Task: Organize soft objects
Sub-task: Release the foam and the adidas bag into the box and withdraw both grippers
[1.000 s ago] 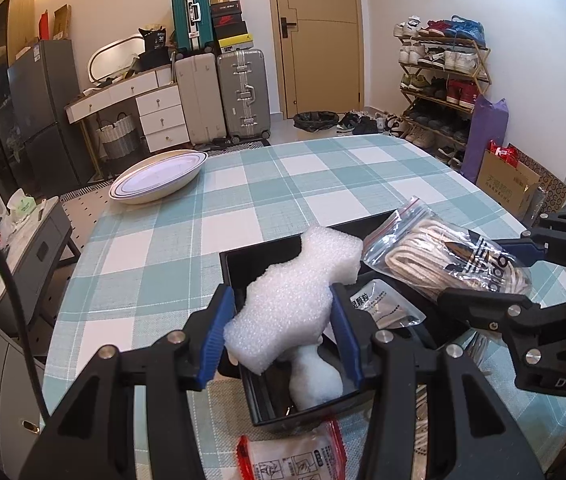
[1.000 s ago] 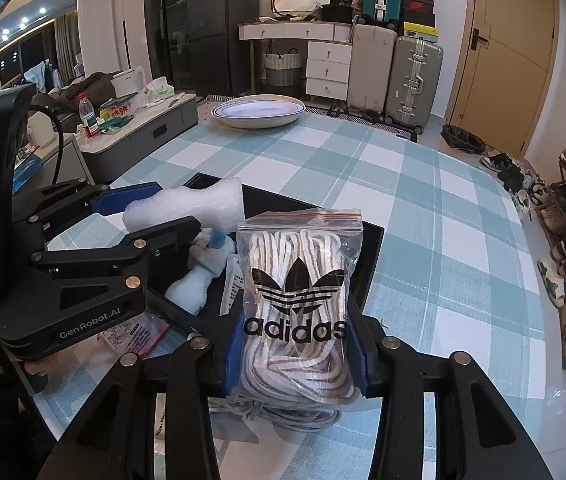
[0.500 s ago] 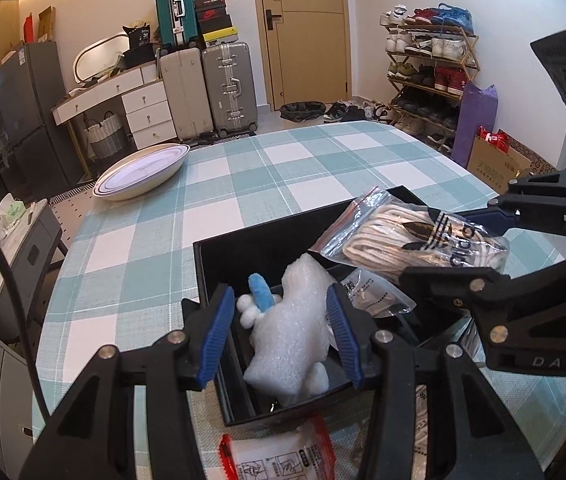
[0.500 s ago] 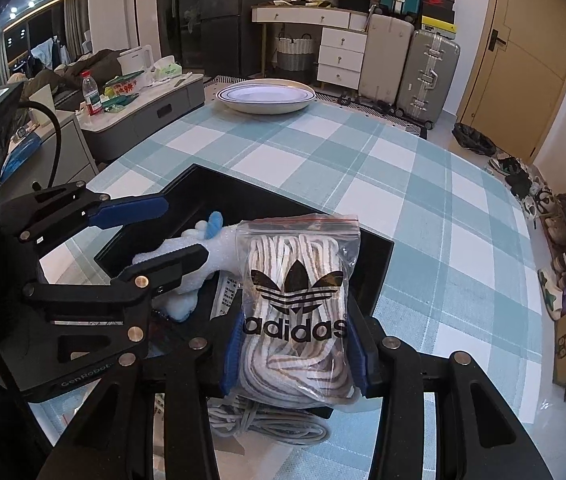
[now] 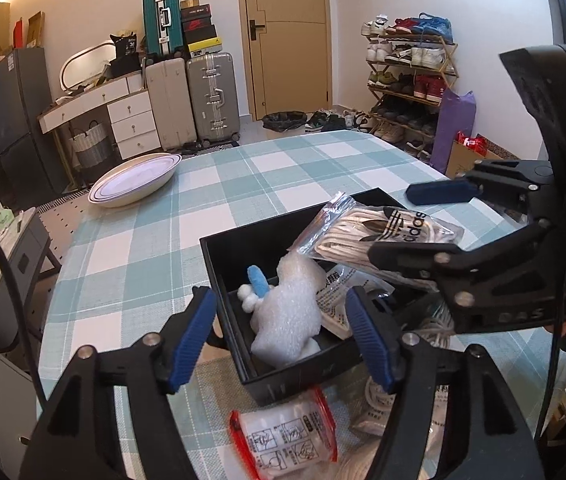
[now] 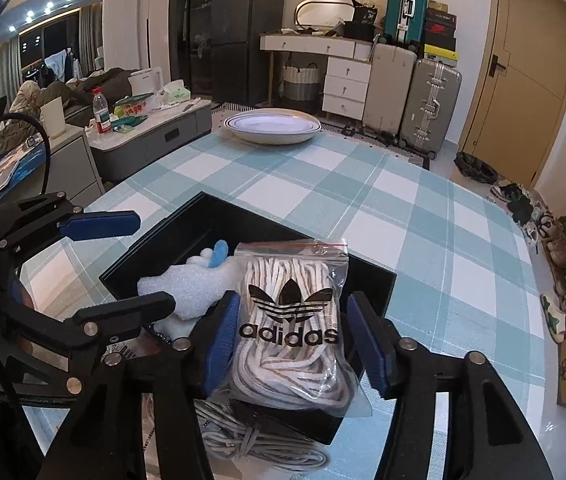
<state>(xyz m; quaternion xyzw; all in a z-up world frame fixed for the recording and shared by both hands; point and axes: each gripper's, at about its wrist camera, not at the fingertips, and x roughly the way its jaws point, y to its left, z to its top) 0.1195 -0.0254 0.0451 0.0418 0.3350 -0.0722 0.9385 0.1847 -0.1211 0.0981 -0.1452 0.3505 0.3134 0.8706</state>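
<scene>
The left gripper (image 5: 283, 336), at lower centre of its own view, stands wide open and holds nothing. Its blue pads sit on either side of the near corner of the black box (image 5: 219, 264). The white foam piece (image 5: 287, 320) lies loose inside that corner, clear of both pads, leaning on a small blue and white soft toy (image 5: 257, 280).

Right of the foam, the zip bag of laces (image 5: 375, 232) slants over the box's right half. The right gripper (image 6: 297, 344) is open around it. In the left view a gap shows between the upper pad and the bag, and in the right view the pads stand just off its sides. The bag seems to rest on the lower finger and the box contents.

The step in hand looks like dropping both pieces into the box. To do it well, draw the right gripper straight back and low so the bag slides in flat instead of catching on the rim. Lift the left gripper clear without brushing the foam.

The box floor is mostly hidden under the contents, so free room is hard to judge. A red-edged packet (image 5: 287, 436) and pale cords (image 6: 251, 448) on the checked table (image 5: 143, 264) are partly covered by the gripper frames. Fisheye bending makes the bag's contact with the rim uncertain.
</scene>
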